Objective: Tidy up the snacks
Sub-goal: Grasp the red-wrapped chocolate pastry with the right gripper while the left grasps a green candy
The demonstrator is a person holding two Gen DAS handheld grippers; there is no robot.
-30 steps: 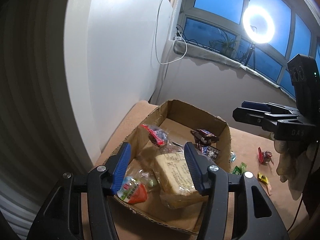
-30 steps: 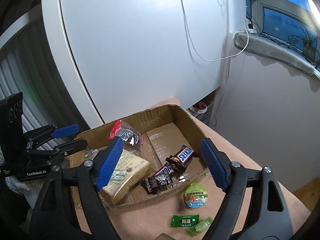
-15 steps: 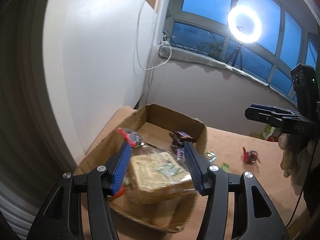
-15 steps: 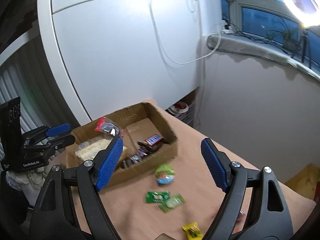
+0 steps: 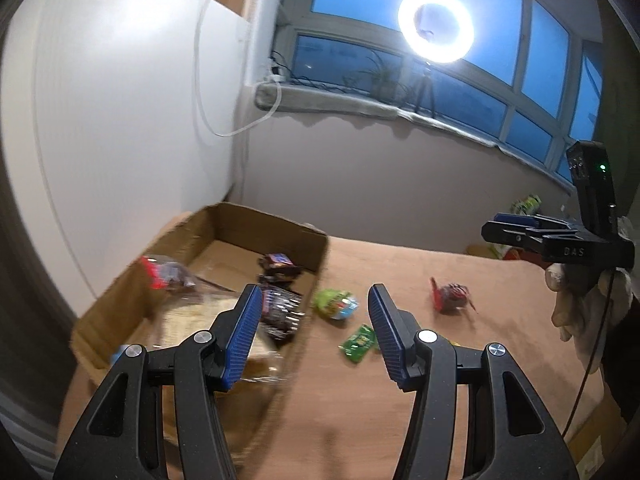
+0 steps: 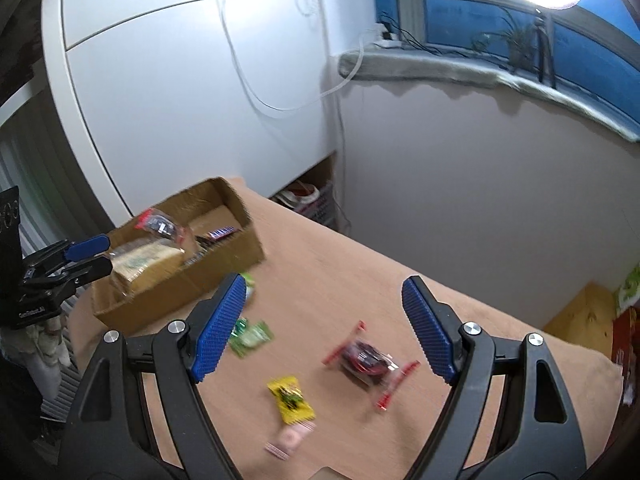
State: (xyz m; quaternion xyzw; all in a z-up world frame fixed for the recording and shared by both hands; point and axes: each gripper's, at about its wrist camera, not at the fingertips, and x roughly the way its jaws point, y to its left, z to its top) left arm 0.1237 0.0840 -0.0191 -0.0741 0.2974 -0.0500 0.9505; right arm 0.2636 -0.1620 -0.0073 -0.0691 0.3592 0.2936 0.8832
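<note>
A cardboard box [image 5: 224, 232] stands at the table's left end, holding a wrapped bread loaf [image 6: 144, 260], chocolate bars [image 5: 280, 268] and a red-ended packet [image 5: 160, 272]. Loose on the table are a round green cup [image 5: 335, 304], green packets [image 5: 358, 342], a red-wrapped snack [image 6: 366, 362], a yellow candy [image 6: 290, 398] and a small pink one [image 6: 290, 440]. My left gripper [image 5: 314, 296] is open and empty above the box's right wall and the green cup. My right gripper [image 6: 324, 284] is open and empty above the red-wrapped snack. Both views are motion-blurred.
A white cabinet [image 6: 180, 100] rises just behind the box. A wall with a windowsill and a ring light [image 5: 436, 28] runs along the far side. A gloved hand [image 5: 576, 304] holds the right gripper. Wooden boxes [image 6: 580, 312] sit past the table's right end.
Both grippers have swung right, away from the box's inside and out over the table's loose snacks. Their jaws kept the same width and hold nothing.
</note>
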